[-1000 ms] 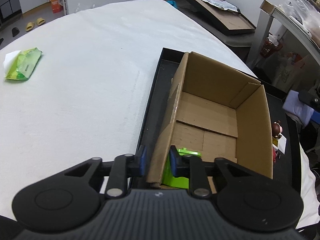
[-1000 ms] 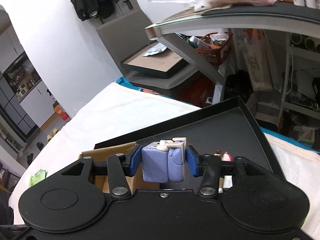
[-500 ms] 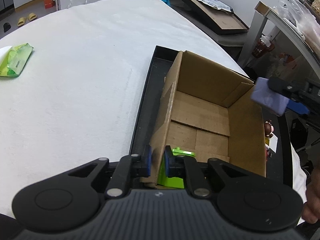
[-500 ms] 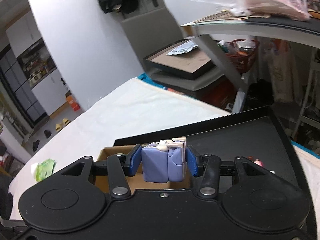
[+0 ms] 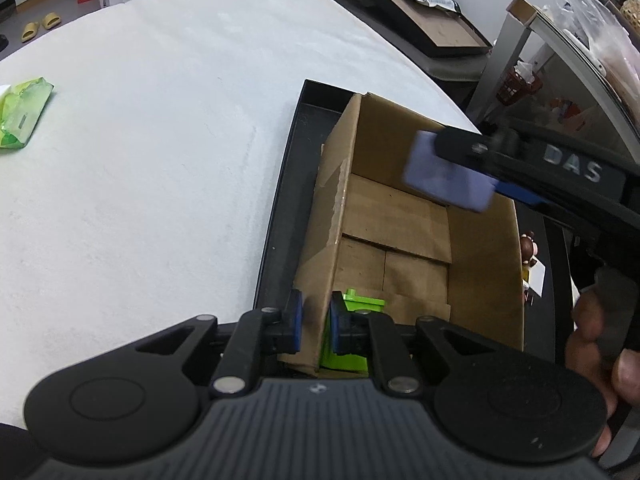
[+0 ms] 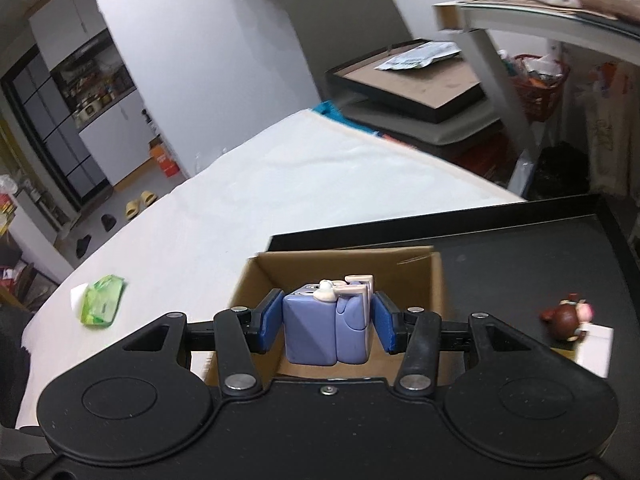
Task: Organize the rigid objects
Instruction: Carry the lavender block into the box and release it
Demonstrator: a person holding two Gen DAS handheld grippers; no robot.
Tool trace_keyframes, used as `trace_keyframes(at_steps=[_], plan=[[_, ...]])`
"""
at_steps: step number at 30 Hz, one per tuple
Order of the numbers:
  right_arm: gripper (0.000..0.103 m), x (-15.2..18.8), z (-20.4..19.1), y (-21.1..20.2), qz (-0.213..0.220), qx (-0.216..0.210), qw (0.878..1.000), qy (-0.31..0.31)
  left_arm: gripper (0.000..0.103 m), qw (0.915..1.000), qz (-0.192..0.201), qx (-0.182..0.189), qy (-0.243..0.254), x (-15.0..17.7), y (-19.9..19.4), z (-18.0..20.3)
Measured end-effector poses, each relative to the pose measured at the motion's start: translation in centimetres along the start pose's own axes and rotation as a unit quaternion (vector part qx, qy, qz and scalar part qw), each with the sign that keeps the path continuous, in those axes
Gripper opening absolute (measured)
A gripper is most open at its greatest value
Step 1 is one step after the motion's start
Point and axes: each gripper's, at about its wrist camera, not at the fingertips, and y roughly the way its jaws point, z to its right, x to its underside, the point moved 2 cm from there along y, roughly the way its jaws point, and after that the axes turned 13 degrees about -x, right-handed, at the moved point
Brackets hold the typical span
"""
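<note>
An open cardboard box [image 5: 404, 232] stands in a black tray [image 5: 280, 208] on the white table. My left gripper [image 5: 316, 322] is shut on the box's near left wall [image 5: 320, 240]. A green toy [image 5: 352, 332] lies in the box's near corner. My right gripper [image 6: 327, 322] is shut on a purple-blue block toy [image 6: 326, 328] and holds it over the box [image 6: 352, 272]. The left wrist view shows the block [image 5: 448, 178] above the box's far right corner.
A brown figurine with a white card [image 6: 568, 320] lies on the tray right of the box, also seen in the left wrist view [image 5: 528, 248]. A green wipes pack [image 5: 22, 116] lies on the table at far left. Shelves and framed boards stand beyond the table.
My right gripper has carried the purple-blue block leftward from beyond the tray to above the box. My left gripper has closed on the box wall and stayed there.
</note>
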Motion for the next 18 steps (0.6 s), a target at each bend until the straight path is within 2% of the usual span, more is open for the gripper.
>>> trace_keyframes(at_steps=[5,7,10,18], plan=[[0.049,0.3,-1.9,1.1,-0.021,-0.015,0.999,-0.027,0.013,0.9999,-0.009,-0.007,0.003,-0.2,-0.2,0.1],[0.050,0.2,-2.2,0.5,-0.012,-0.010,0.999,-0.037,0.015,0.9998,-0.003,-0.018,0.003,-0.4,-0.5,0.1],[0.051,0.0,-1.7,-0.5,-0.001,-0.013,1.000,-0.021,0.016,0.9998,-0.006,-0.020,-0.007,-0.5,-0.8,0.1],[0.066,0.4,-0.6,-2.3,0.018,0.073,0.997,-0.028,0.016,0.9990,0.005,-0.043,-0.002,-0.2,-2.2,0.6]])
